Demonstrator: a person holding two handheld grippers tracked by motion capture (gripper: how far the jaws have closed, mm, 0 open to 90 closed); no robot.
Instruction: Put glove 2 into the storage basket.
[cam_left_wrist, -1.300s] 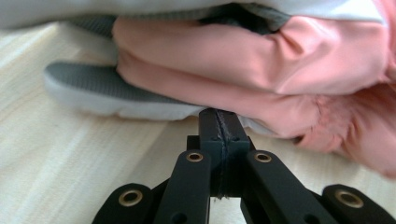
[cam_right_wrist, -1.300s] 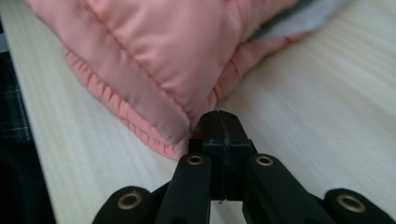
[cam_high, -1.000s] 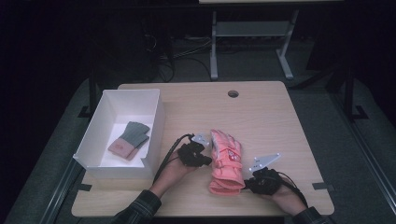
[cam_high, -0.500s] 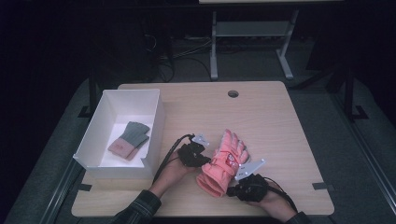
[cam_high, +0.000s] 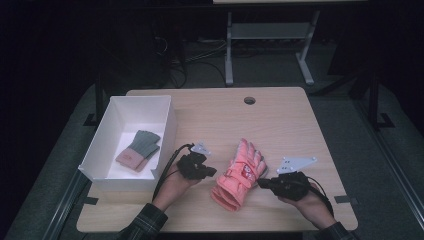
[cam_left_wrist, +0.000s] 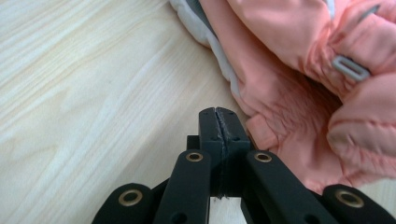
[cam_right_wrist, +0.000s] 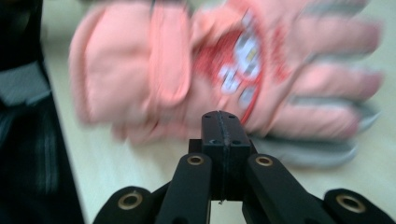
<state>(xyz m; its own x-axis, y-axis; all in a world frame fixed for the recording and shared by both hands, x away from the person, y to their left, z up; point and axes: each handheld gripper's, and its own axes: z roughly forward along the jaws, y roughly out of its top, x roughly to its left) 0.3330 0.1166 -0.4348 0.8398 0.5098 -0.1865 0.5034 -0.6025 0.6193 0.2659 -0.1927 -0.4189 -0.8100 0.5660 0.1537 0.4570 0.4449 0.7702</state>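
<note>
At the left of the wooden counter (cam_high: 280, 120) stands an open white box (cam_high: 167, 125), and inside it lies a small knit glove (cam_high: 139, 149), grey at the fingers and pinkish-brown at the cuff. Just right of the box, the left claw (cam_high: 212, 172) is held in a hand (cam_high: 172, 186) that comes in from the bottom edge; its jaws are pressed together with nothing between them, and in the left gripper view (cam_left_wrist: 218, 122) their tips lie on the bare wood just beside the glove's cuff edge, apart from the fabric. The salmon-pink ski glove (cam_high: 239, 172) lies flat on the counter between the two claws, fingers pointing away from the person and slightly right, cuff toward the near edge. On its right, the right claw (cam_high: 262, 183) is also pressed together and pinches nothing; its tips point at the glove's side, very near it. In the right gripper view (cam_right_wrist: 221, 126), which is blurred, the glove (cam_right_wrist: 224, 70) lies crosswise beyond the closed jaws.
</note>
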